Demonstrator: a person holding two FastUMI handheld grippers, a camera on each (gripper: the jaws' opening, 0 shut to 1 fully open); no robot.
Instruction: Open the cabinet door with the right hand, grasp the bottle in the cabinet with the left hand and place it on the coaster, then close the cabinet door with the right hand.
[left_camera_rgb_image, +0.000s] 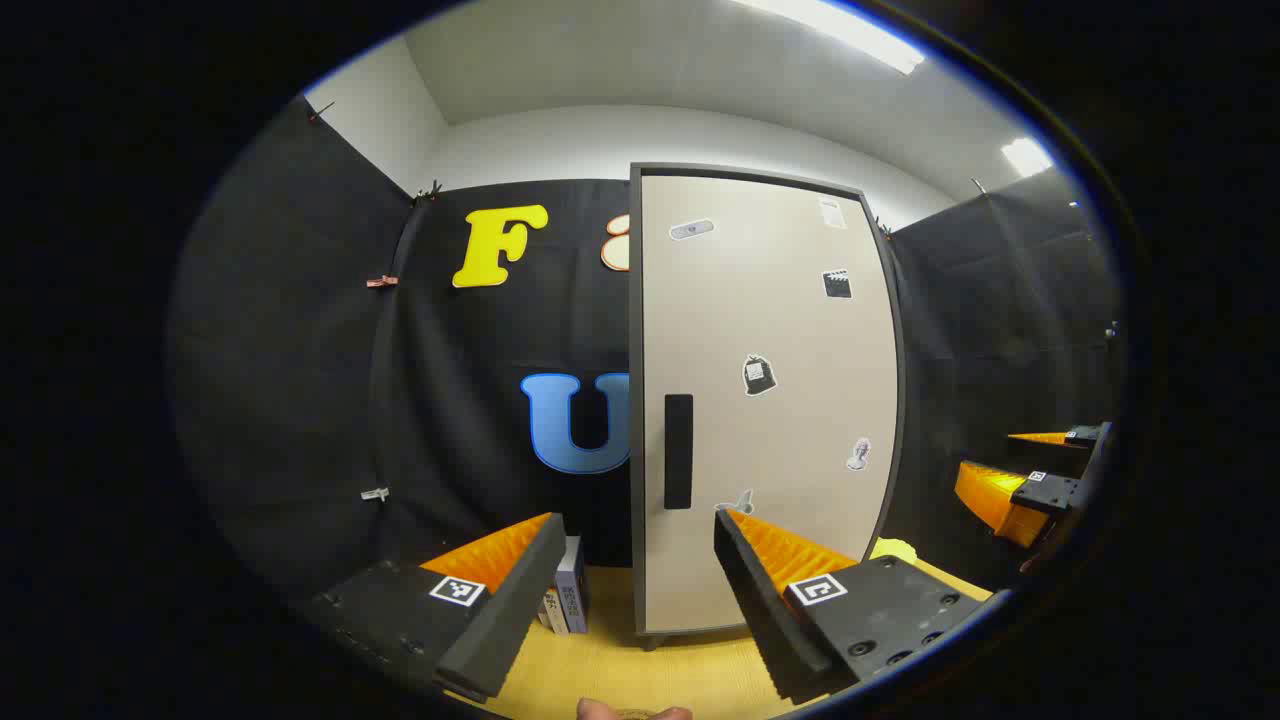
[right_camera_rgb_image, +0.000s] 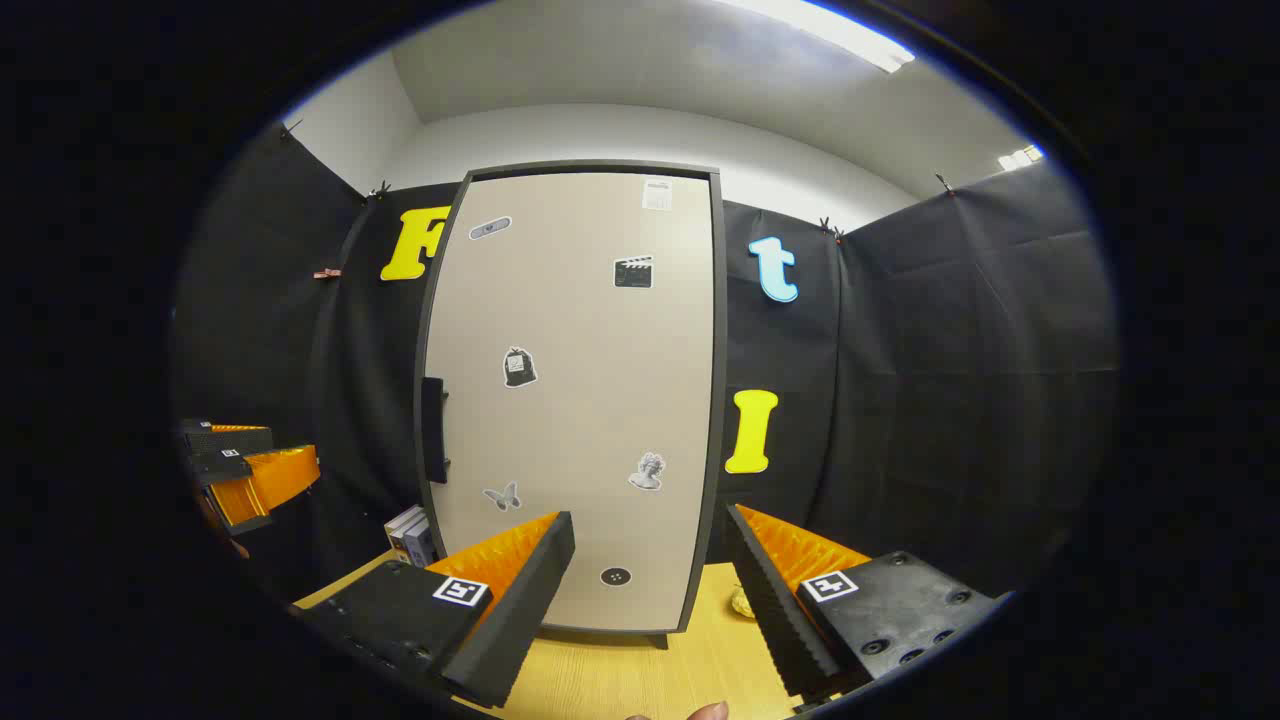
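The cabinet (left_camera_rgb_image: 765, 400) stands upright on the wooden table with its beige door shut, so its inside is hidden. A black vertical handle (left_camera_rgb_image: 678, 450) sits near the door's left edge. My left gripper (left_camera_rgb_image: 635, 600) is open and empty, a short way in front of the handle side. In the right gripper view the same door (right_camera_rgb_image: 570, 400) faces me with the handle (right_camera_rgb_image: 433, 430) at its left edge. My right gripper (right_camera_rgb_image: 650, 600) is open and empty before the door's lower part. A small yellowish thing, perhaps the coaster (right_camera_rgb_image: 741, 601), lies right of the cabinet.
Several books (left_camera_rgb_image: 568, 598) stand against the cabinet's left side on the wooden table (left_camera_rgb_image: 640, 670). The right gripper (left_camera_rgb_image: 1030, 468) shows at the far right of the left gripper view. The left gripper (right_camera_rgb_image: 245, 458) shows at the far left of the right gripper view.
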